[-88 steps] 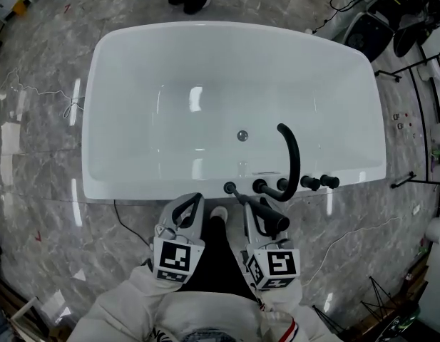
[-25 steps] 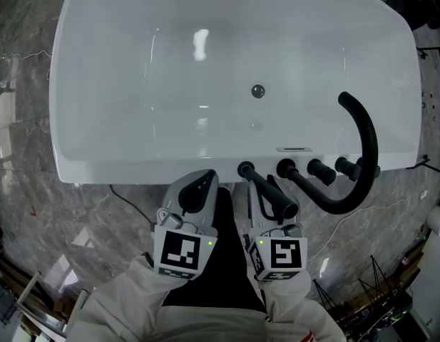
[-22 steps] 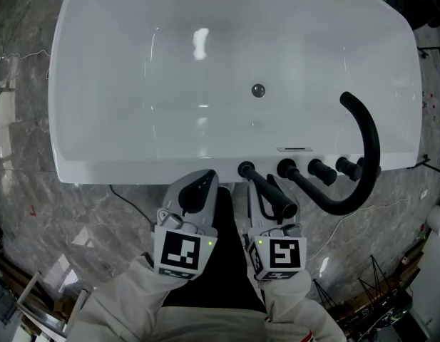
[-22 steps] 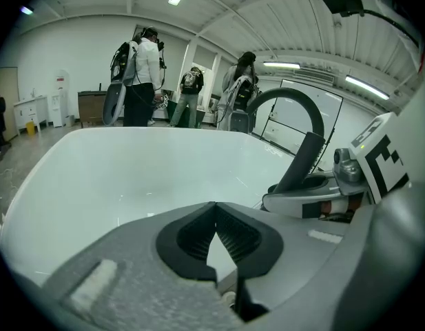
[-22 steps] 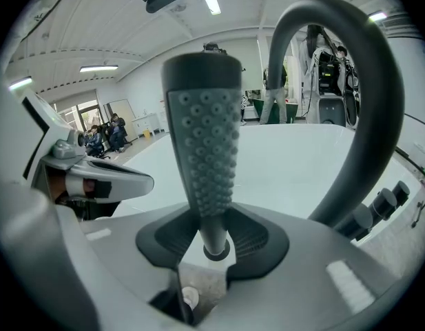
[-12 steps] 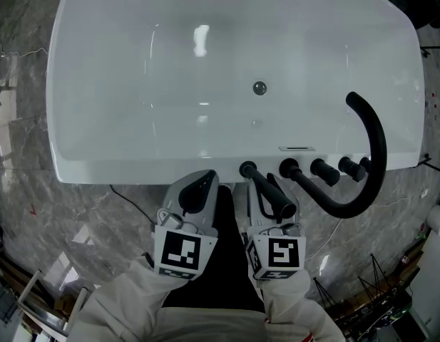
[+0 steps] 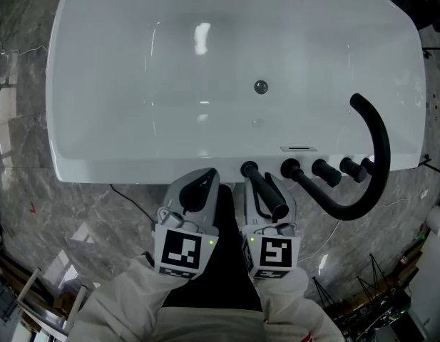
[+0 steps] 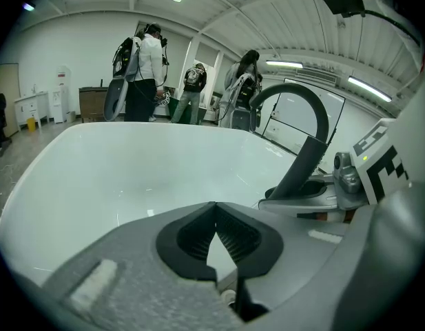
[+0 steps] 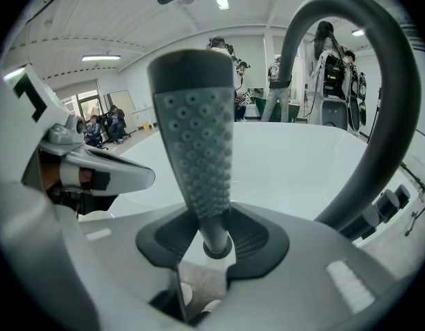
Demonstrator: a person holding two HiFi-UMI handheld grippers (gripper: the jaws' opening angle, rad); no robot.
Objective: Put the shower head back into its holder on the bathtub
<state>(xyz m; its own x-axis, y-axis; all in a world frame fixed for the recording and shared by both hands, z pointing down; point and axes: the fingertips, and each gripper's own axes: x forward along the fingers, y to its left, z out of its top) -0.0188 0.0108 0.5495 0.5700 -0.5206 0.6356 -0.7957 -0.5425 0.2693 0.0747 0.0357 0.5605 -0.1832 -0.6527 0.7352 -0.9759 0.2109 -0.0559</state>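
At the near rim of the white bathtub (image 7: 134, 164), the black shower head (image 7: 271, 198) leaned back toward the person, its studded spray face turned to the right gripper view and its thin neck clamped between the jaws of the right gripper (image 9: 212, 236). Just under the jaws the neck met a dark ring, which I took for the holder (image 7: 247, 168); whether the base was fully seated could not be told. The left gripper (image 8: 215, 229) hung just beside, jaws together on nothing. To finish well, the neck probably wanted lining up with the ring and pushing straight along its own axis rather than levered in. The clamp should let go only once the base had bottomed out, and the jaws should then back off without dragging the wand out again. The nearest black knob (image 7: 289, 168) and the curved spout (image 7: 376, 155) stood close on the right, so sideways swing was best avoided. No brand or lettering could be read; the only print was the square black-and-white marker (image 7: 271, 251) on each gripper
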